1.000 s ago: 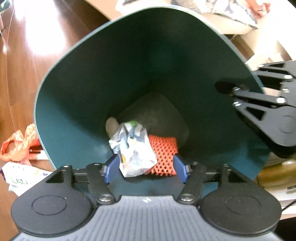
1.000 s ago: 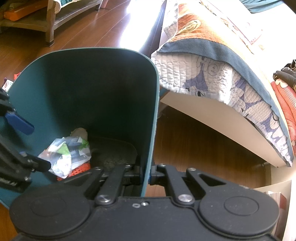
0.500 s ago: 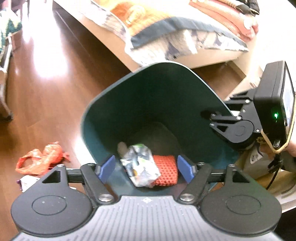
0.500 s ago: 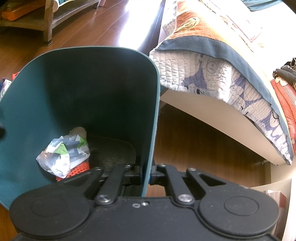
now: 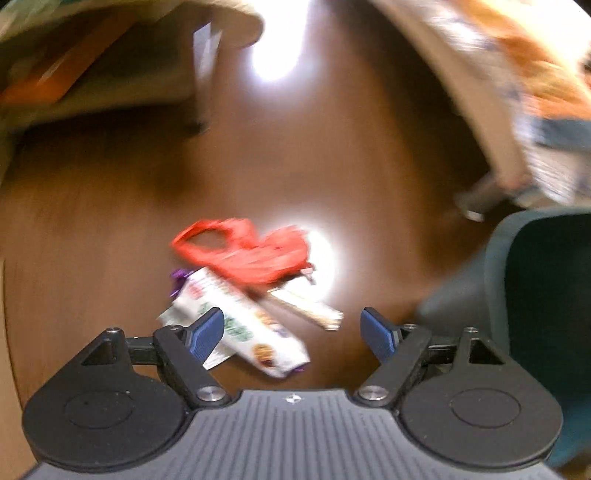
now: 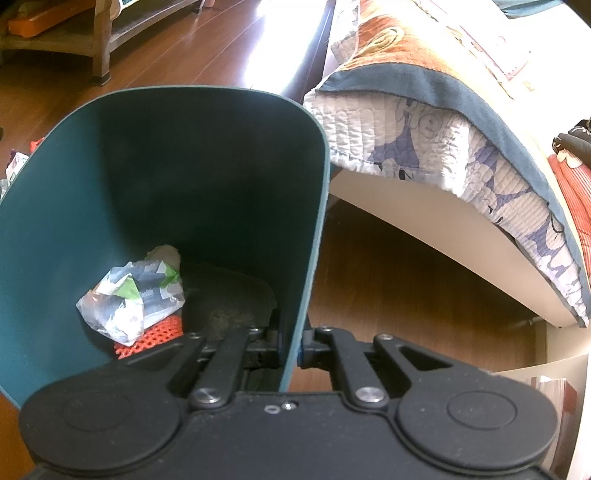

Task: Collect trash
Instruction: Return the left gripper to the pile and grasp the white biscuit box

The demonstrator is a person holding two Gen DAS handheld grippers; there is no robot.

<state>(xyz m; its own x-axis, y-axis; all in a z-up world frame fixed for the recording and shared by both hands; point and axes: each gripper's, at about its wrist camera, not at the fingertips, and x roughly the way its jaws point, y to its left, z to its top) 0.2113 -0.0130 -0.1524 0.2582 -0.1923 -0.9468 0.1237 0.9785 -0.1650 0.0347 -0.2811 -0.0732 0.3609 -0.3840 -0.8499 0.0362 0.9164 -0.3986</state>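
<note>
My right gripper [image 6: 290, 354] is shut on the rim of the dark green trash bin [image 6: 192, 158]. Inside the bin lie a crumpled silver-green wrapper [image 6: 129, 299] and an orange mesh piece [image 6: 151, 338]. My left gripper [image 5: 291, 328] is open and empty, above loose trash on the wooden floor: a red plastic bag [image 5: 243, 251], a white printed snack packet [image 5: 243, 325] and a thin flat wrapper [image 5: 306, 308]. The bin's edge [image 5: 539, 280] shows at the right of the blurred left wrist view.
A bed with a patterned quilt [image 6: 443, 118] stands right of the bin. A low wooden shelf unit [image 6: 74, 33] with an orange box stands at the far left; it also shows in the left wrist view [image 5: 110, 74]. Papers [image 6: 550, 387] sit at the lower right.
My left gripper has pulled out of the bin and swung left over the trash on the floor, still open. The right gripper has kept its hold on the bin rim.
</note>
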